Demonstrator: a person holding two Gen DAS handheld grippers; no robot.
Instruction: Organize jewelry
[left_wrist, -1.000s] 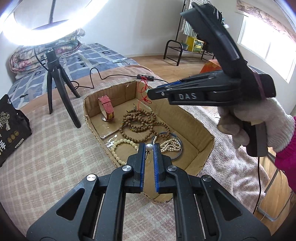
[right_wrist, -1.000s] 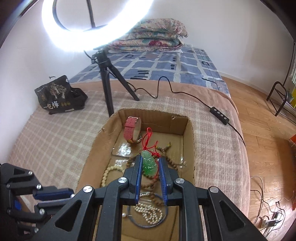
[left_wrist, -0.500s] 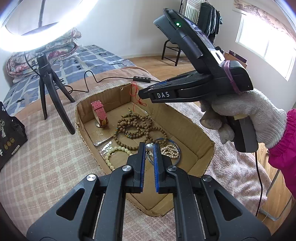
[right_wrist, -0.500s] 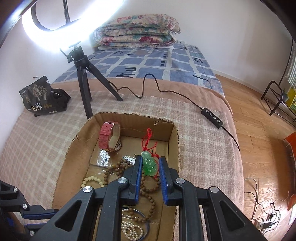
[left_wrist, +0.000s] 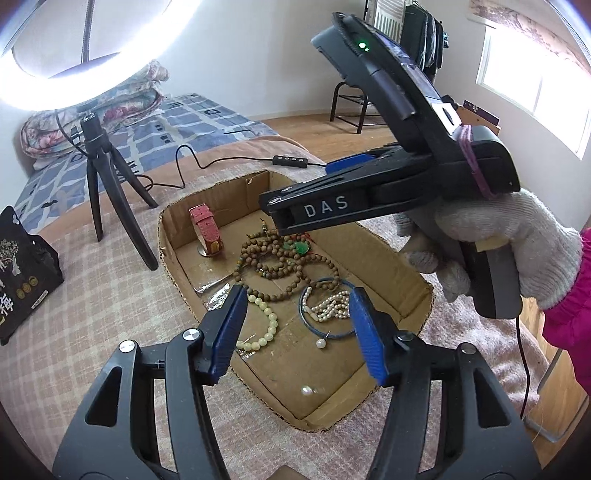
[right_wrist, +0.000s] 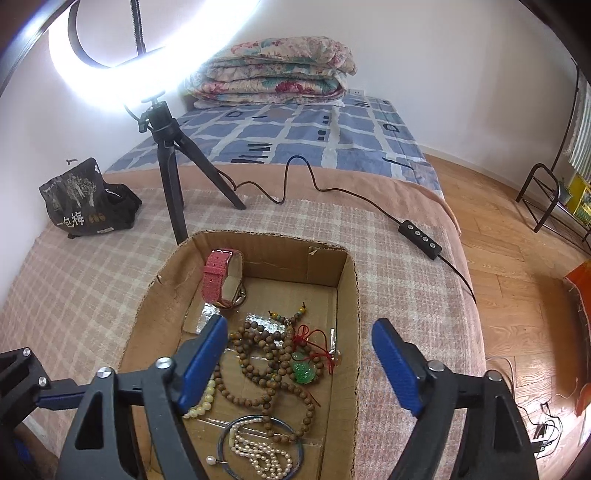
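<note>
An open cardboard box sits on the plaid blanket. In it lie a brown wooden bead strand, a green jade pendant on red cord, a pink watch, a cream bead bracelet, a blue bangle with a pearl strand, and two loose pearl pieces. My left gripper is open and empty above the box's near end. My right gripper is open and empty above the pendant; it also shows in the left wrist view.
A ring light on a black tripod stands behind the box, its cable and controller trailing right. A black bag lies at the left. Folded quilts lie on the bed. The bed edge and wooden floor are to the right.
Both grippers have opened. The left one let go of a pearl piece, which now lies on the box floor. The right one let go of the jade pendant, now on the brown beads.
</note>
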